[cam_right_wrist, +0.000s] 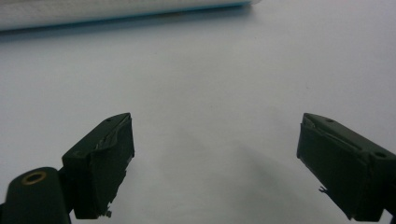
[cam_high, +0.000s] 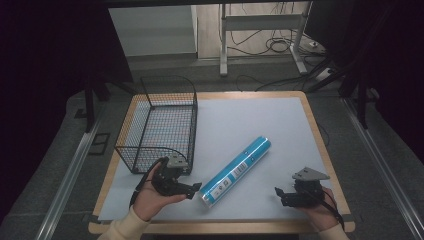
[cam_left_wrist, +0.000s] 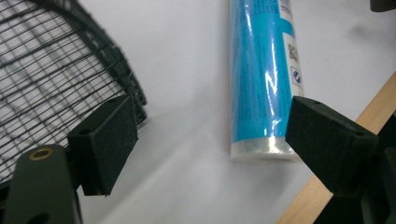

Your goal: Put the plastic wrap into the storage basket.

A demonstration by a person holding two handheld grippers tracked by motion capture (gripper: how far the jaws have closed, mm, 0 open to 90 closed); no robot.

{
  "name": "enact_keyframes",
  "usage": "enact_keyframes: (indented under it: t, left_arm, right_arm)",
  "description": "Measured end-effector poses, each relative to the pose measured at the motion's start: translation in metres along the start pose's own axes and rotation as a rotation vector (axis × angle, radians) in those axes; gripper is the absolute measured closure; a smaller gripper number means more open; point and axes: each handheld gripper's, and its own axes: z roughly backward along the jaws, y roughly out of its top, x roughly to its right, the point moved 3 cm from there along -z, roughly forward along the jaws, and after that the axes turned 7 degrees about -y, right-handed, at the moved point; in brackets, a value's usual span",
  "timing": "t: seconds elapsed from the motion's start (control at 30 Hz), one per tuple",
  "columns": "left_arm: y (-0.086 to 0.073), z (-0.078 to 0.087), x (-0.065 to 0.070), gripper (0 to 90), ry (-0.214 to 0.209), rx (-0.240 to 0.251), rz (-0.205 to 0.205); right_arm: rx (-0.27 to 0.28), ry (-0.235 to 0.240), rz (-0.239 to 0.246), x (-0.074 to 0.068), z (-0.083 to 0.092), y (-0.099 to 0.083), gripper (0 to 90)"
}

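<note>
Lying diagonally on the white mat of the tabletop, the long blue cylindrical roll wrapped in clear film (cam_high: pixel 236 173) has its near end close to the front edge and its far end pointing toward the back right corner. Nothing has lifted it yet: it rests flat on the mat, so the work looks to be at its very start, with the grasp and any carrying left to do.

Just left of the roll's near end, the left gripper (cam_high: pixel 196 189) hovers with its jaws spread wide and nothing between them. In the left gripper view the roll's clear-capped end (cam_left_wrist: pixel 264 93) sits just beside the right-hand pad (cam_left_wrist: pixel 327 140), not touched by it. By my judgement this gripper is lining up on that end.

Near the front right corner, the right gripper (cam_high: pixel 280 194) is held low, well apart from the roll, jaws released and bare; the right gripper view shows white mat between its 2 pads.

Toward the back left corner stands 1 black wire-mesh basket with a looped handle (cam_high: pixel 131 159). Its mesh shows nothing inside. If the roll is meant for it, that move remains undone.
</note>
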Motion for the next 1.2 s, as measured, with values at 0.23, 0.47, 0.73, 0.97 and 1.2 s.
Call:
enact_keyframes:
  t: [0.23,0.47,0.73,0.97,1.2]
  left_arm:
    - [0.010,-0.007,0.007,16.5,-0.018,-0.006,-0.020]
    - [0.016,-0.014,0.011,16.5,-0.029,-0.021,-0.041]
    - [0.021,-0.021,0.012,16.4,-0.031,-0.035,-0.050]
    - [0.028,-0.025,0.015,16.2,-0.039,-0.039,-0.059]
    - [0.038,-0.035,0.019,16.0,-0.044,-0.057,-0.072]
  right_arm:
    - [0.002,-0.003,0.001,0.001,0.001,0.000,11.5]
    - [0.006,0.000,0.002,0.001,0.001,0.000,11.5]
    - [0.006,-0.001,0.005,0.001,0.001,0.000,11.5]
    - [0.009,-0.002,0.006,0.001,0.002,0.001,11.5]
    - [0.011,-0.004,0.004,0.002,0.003,0.001,11.5]
